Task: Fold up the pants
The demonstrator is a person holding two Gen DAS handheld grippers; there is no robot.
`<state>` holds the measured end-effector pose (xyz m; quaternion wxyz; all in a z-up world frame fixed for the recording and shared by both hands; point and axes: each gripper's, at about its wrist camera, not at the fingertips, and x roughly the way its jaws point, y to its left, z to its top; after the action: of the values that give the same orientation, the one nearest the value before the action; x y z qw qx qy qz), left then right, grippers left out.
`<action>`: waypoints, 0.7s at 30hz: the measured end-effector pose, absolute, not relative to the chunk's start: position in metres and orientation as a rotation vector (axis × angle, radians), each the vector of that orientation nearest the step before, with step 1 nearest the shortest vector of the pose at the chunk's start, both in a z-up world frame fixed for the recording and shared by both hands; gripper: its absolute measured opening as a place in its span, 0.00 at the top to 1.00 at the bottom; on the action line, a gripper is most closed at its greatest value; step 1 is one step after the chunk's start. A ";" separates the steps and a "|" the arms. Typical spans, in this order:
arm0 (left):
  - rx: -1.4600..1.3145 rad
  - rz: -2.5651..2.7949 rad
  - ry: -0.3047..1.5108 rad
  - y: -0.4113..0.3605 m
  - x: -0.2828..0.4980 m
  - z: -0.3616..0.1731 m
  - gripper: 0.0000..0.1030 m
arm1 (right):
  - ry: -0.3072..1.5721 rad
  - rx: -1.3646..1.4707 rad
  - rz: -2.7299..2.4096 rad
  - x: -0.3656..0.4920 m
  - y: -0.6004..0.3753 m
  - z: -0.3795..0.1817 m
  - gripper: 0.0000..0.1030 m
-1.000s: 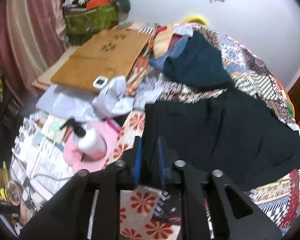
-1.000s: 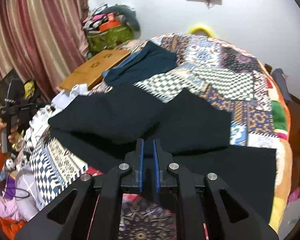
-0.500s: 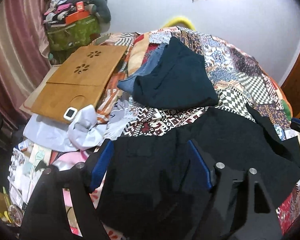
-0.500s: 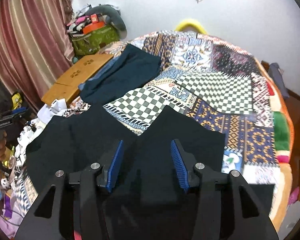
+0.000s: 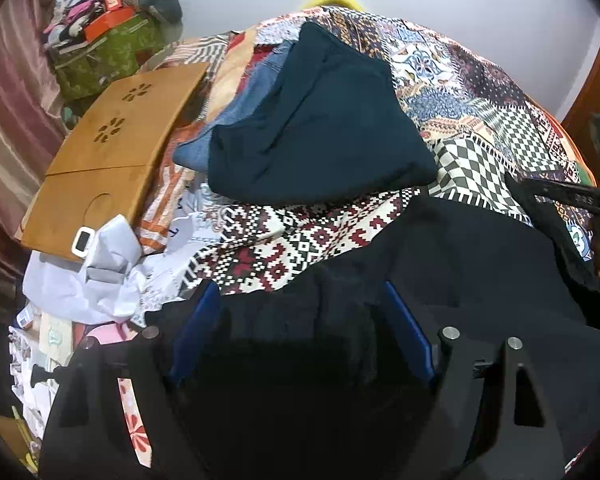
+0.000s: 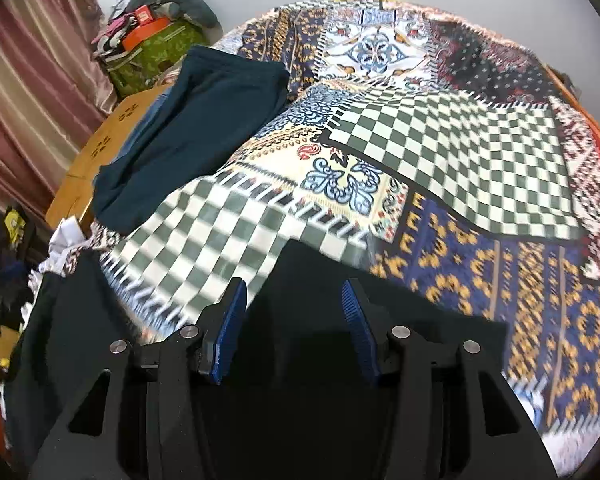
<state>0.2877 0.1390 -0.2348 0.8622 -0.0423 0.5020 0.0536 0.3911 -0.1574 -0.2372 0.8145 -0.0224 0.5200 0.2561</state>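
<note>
Black pants (image 5: 480, 264) on bed, both grippers' fingers spread open.
Soft, limp, light fabric; take hem/waist edges w/ left gripper (image 5: 300, 332) & right gripper (image 6: 296, 320).

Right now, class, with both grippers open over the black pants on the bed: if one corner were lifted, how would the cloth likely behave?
The black pants would probably sag, since they already lie in soft wrinkles over the patchwork quilt. They look thin, so likely light. Pushed, they would probably bunch rather than slide, as the quilt is cloth too.
</note>
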 end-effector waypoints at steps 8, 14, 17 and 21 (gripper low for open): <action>-0.057 0.084 1.065 0.121 0.296 -0.234 0.20 | 1.138 -0.054 0.525 0.396 -0.148 -0.261 0.71; -0.079 0.026 1.059 0.096 0.296 -0.224 0.19 | 1.131 0.020 0.482 0.387 -0.173 -0.255 0.87; -0.079 -0.014 1.059 0.076 0.295 -0.217 0.19 | 1.078 0.091 0.452 0.375 -0.198 -0.232 0.87; -0.050 -0.076 1.063 0.045 0.292 -0.208 0.19 | 0.966 0.151 0.437 0.345 -0.246 -0.174 0.87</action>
<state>0.2919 0.0447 -0.2078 0.8610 -0.0238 0.5067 -0.0364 0.3451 -0.2456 -0.1739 0.8600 0.0719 0.4603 0.2083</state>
